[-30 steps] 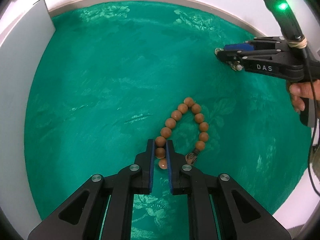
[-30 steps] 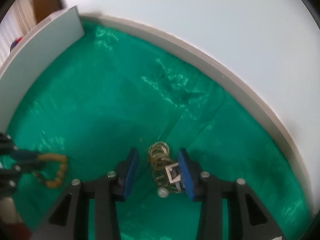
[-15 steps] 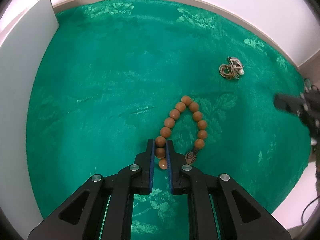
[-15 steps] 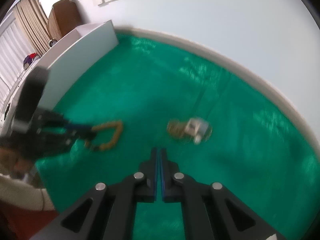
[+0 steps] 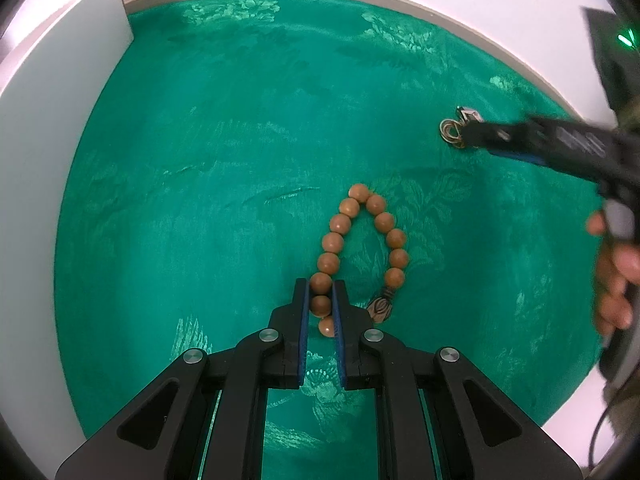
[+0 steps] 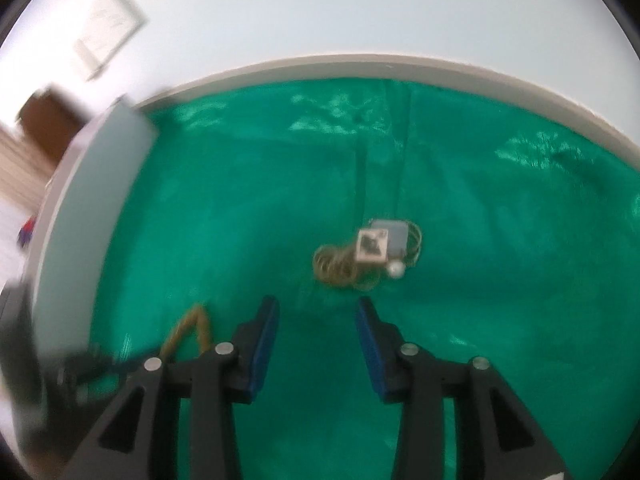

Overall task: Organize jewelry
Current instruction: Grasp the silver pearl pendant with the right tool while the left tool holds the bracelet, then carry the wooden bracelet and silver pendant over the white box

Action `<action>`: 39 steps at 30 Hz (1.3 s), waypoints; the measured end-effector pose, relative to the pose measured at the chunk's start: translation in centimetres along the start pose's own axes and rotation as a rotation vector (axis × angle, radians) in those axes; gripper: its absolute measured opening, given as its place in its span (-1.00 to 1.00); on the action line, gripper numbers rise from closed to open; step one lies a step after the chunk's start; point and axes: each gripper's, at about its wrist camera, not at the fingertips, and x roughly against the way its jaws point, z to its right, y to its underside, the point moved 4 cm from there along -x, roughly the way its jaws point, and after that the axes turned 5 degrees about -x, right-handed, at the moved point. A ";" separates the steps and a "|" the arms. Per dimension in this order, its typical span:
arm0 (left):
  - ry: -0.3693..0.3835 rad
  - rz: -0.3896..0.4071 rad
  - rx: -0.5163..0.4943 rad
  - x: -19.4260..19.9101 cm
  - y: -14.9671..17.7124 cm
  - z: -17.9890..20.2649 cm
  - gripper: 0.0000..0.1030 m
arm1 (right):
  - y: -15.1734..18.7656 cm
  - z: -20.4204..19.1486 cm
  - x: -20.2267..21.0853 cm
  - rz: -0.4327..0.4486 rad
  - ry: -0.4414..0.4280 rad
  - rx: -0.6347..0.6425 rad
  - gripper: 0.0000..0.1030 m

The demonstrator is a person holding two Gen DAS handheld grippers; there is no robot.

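Observation:
A brown wooden bead bracelet point(image 5: 362, 242) lies on the green cloth point(image 5: 224, 160). My left gripper point(image 5: 321, 294) is shut on the bracelet's near beads. A small heap of gold chain with a square pendant and a pearl point(image 6: 368, 256) lies further right; it also shows in the left wrist view point(image 5: 454, 130). My right gripper point(image 6: 318, 310) is open and empty, just short of that heap. In the left wrist view the right gripper point(image 5: 476, 138) reaches the heap from the right. The bracelet shows blurred in the right wrist view point(image 6: 190, 330).
A white upright panel point(image 5: 52, 152) stands along the cloth's left side and also shows in the right wrist view point(image 6: 88, 216). A white wall runs behind the cloth's far edge. The holder's hand point(image 5: 616, 276) is at the right.
My right gripper, shut and pulled back from the chain heap half a second ago, has opened and come back up to it. The left gripper stays shut on the bracelet.

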 end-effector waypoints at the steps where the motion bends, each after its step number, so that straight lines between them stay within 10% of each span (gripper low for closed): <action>1: 0.002 0.002 0.001 0.0 0.0 0.0 -0.81 | -0.3 0.0 -0.4 0.012 0.031 -0.035 -0.21; 4: 0.007 0.007 -0.001 -0.1 0.1 -0.1 -0.81 | -0.6 0.2 -1.7 0.043 0.095 -0.082 -0.31; 5: 0.009 0.006 -0.002 -0.1 0.1 -0.1 -0.81 | -0.6 0.4 -1.9 0.046 0.107 -0.082 -0.67; 19: 0.056 -0.038 0.039 1.3 2.6 -1.3 -0.81 | 9.7 3.4 6.0 0.011 0.082 0.123 -0.70; 24: 0.096 -0.059 0.087 1.9 3.9 -2.2 -0.79 | 11.8 6.2 7.3 -0.005 0.091 0.112 -0.25; 35: 0.023 -0.035 0.018 2.0 3.4 -1.0 -0.20 | 8.9 3.0 2.8 0.033 0.079 0.138 -0.15; 37: -0.009 -0.030 -0.011 1.7 3.0 -0.4 -0.25 | 9.0 2.5 2.4 0.043 0.086 0.156 -0.15; 39: -0.036 -0.040 -0.041 1.5 2.9 0.2 -0.81 | 9.1 2.1 2.1 0.043 0.106 0.177 -0.57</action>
